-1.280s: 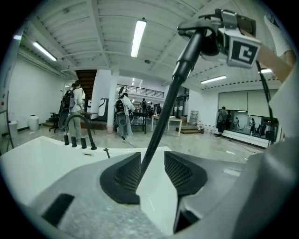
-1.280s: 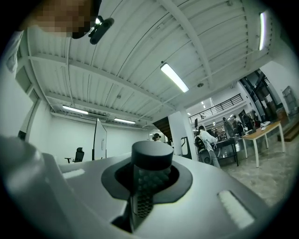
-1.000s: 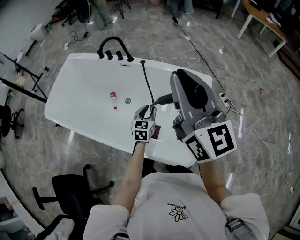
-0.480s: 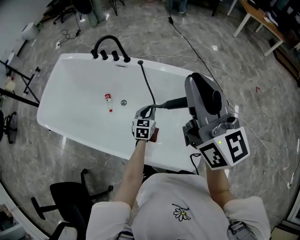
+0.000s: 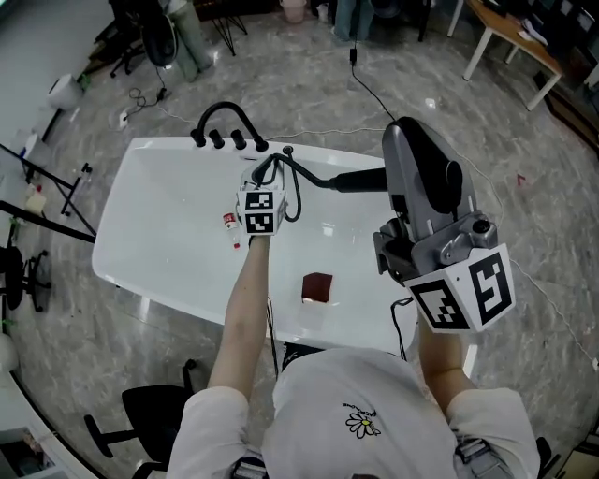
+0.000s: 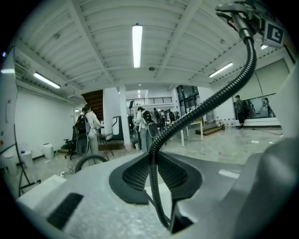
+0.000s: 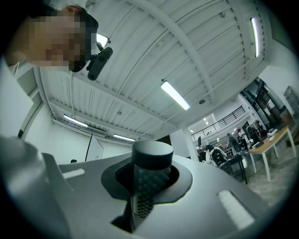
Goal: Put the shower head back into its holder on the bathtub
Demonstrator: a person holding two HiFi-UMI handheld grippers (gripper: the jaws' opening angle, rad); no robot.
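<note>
Head view: the left tongs (image 5: 265,171) are clenched on the black hose (image 5: 298,192), which loops down beside them over the white bathtub (image 5: 168,215). Just beyond their tips, on the tub's far rim, the hose runs into a small black socket (image 5: 287,150). The arched black faucet (image 5: 225,112) stands to the left of that socket. A small red-and-white bottle (image 5: 229,221) lies in the tub just left of the left tongs' marker cube. The right tongs (image 5: 395,178) are raised over the tub's right end, well apart from the left ones. They grasp the black shower head (image 5: 356,181), whose handle sticks out level toward the left tongs, clear of the socket. A dark red block (image 5: 318,287) sits on the near rim between the two arms.

Left gripper view: the left tongs (image 6: 154,170) pinch the ribbed hose (image 6: 205,102) between their pads. It rises from them to the upper right, where it joins the shower head (image 6: 236,14).

Right gripper view: the right tongs (image 7: 147,182) are closed around the shower head's (image 7: 150,156) dark round handle, which stands up out of them toward the ceiling.
</note>
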